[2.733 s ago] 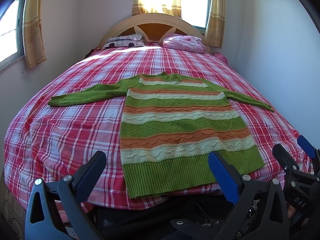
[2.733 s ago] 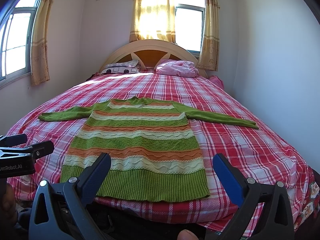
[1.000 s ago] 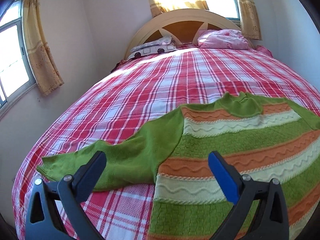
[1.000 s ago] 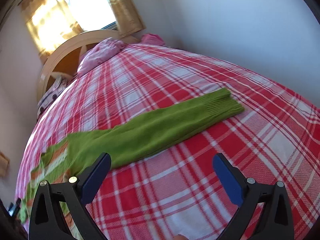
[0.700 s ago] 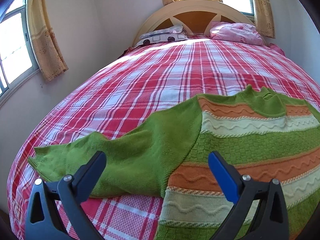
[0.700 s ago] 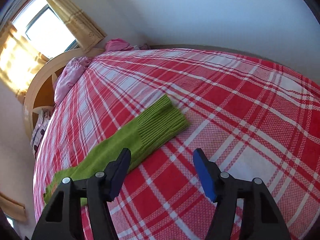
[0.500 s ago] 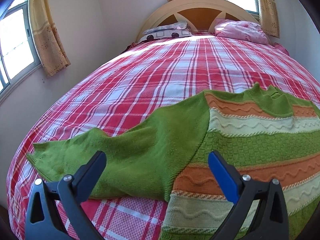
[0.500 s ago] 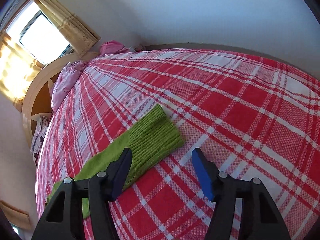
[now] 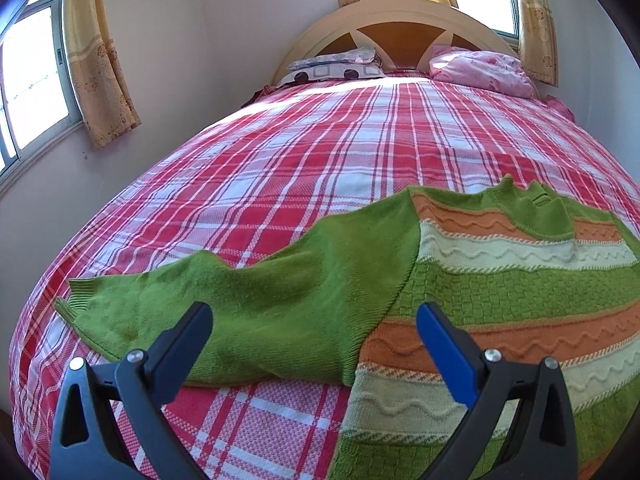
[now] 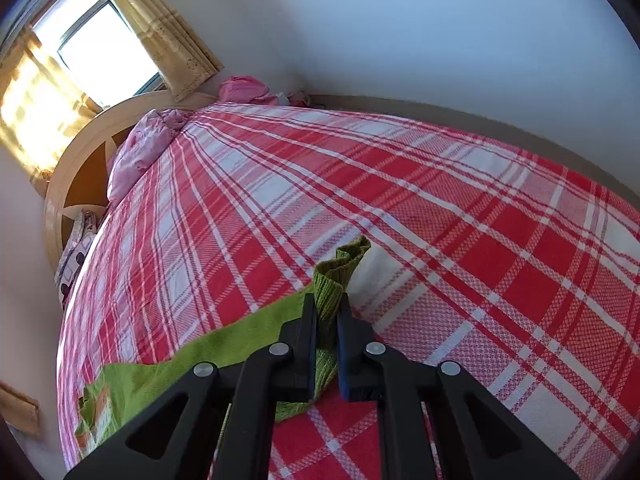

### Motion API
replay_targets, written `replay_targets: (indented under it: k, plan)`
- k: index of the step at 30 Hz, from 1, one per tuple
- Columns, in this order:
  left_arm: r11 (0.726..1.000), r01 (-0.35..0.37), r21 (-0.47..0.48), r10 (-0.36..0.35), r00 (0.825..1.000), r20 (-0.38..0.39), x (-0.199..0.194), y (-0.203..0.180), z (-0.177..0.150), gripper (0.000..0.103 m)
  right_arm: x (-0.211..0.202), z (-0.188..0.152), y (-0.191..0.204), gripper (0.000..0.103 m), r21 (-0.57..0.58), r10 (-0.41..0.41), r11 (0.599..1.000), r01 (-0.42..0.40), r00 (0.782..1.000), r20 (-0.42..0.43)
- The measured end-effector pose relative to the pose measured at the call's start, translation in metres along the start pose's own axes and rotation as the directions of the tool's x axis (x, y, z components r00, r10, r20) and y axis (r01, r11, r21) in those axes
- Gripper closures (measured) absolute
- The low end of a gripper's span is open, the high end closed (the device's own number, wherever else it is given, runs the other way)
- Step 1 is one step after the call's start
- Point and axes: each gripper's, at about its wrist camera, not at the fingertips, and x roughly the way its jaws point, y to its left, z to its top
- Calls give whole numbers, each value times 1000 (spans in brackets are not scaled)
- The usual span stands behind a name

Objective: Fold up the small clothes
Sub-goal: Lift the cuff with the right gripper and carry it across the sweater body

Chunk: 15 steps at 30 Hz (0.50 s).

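The right tool [image 10: 327, 314] is pinching the ribbed cuff [image 10: 340, 268] of the striped sweater [image 9: 500, 280], which is lying flat on the plaid bed [image 9: 320, 152]. The left tool [image 9: 314, 326] is hanging spread wide over the other sleeve [image 9: 240, 304], gripping nothing. Lots of bare bedspread is stretching toward the headboard [image 9: 396, 20], with walls hugging both sides.
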Motion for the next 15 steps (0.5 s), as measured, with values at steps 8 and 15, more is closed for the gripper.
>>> replay_targets:
  k: [8,15]
  plan:
    - [999,-21,-40,20,1000,-9,-1,32,-5,0,-46,17,77,96,-136,97,987,-86,992,81]
    - [997,-25,-75,22,999,-32,3,55,-22,0,-83,15,168,96,-302,185,942,-143,976,114]
